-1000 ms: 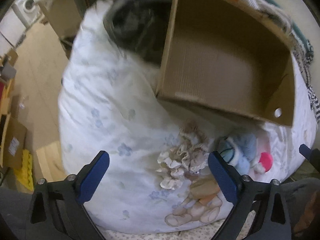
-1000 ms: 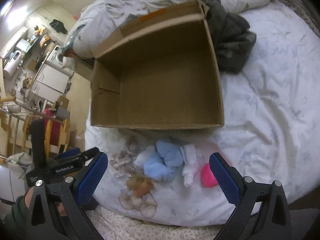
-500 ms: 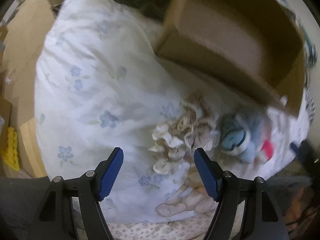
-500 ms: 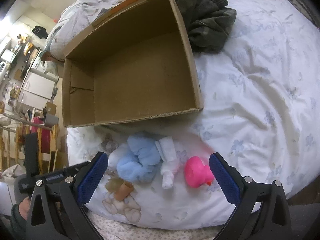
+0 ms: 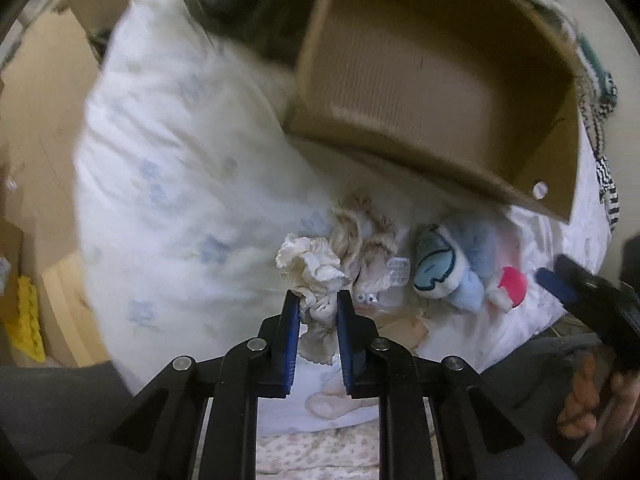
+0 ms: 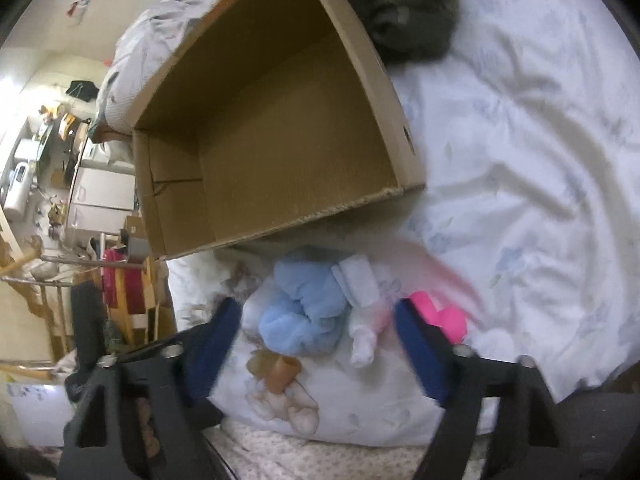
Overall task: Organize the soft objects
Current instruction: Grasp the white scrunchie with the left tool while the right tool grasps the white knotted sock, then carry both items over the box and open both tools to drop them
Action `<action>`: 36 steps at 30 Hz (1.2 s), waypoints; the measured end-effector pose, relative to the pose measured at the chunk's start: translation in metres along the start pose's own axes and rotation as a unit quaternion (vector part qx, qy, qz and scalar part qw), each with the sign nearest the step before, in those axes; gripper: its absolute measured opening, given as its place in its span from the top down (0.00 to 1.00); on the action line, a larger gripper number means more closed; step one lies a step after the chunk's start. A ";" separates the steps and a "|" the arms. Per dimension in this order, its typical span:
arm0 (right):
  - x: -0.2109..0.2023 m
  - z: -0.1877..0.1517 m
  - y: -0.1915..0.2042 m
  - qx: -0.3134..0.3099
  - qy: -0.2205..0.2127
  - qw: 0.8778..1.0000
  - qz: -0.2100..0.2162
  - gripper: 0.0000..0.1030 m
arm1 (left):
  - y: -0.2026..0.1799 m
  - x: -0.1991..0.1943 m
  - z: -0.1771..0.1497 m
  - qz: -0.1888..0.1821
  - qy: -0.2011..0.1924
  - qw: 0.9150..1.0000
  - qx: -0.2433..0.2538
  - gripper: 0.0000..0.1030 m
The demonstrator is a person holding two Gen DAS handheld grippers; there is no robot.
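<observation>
Closing fast, the left gripper (image 5: pixel 318 304) now pinches the cream ruffled scrunchie (image 5: pixel 312 270), low centre on the floral duvet (image 5: pixel 168 152), ready for the cardboard box (image 5: pixel 432 80) upper right. The right gripper (image 6: pixel 316 320) is narrowing, still unclenched, around the fluffy blue cloth (image 6: pixel 304 312).

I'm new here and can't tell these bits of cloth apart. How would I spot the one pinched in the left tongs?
Find the open cardboard box on the white flowered bedspread; a row of small soft things lies along its near side. At the row's left end is the cream ruffled scrunchie, pinched between the pads of the left tongs. Its neighbours are a tan scrunchie and a blue plush.
</observation>
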State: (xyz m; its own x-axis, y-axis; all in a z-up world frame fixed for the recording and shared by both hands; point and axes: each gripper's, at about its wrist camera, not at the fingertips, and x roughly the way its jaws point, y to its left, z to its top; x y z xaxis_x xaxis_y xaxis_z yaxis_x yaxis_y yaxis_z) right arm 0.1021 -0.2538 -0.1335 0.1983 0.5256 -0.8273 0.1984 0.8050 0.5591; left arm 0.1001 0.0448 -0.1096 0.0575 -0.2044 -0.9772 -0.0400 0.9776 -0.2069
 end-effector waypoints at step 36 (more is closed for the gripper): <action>0.030 -0.026 0.024 -0.087 0.019 0.987 -0.131 0.86 | -0.008 -0.007 -0.002 0.039 -0.085 0.995 0.024 0.84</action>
State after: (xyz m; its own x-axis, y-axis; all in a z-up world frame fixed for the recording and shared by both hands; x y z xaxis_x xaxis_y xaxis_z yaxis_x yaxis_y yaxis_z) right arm 0.0882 -0.2115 -0.1466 0.1261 0.3003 -0.9455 0.0702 0.9480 0.3105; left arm 0.0982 0.0379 -0.1012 0.2251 -0.1209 -0.9668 -0.0034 0.9922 -0.1249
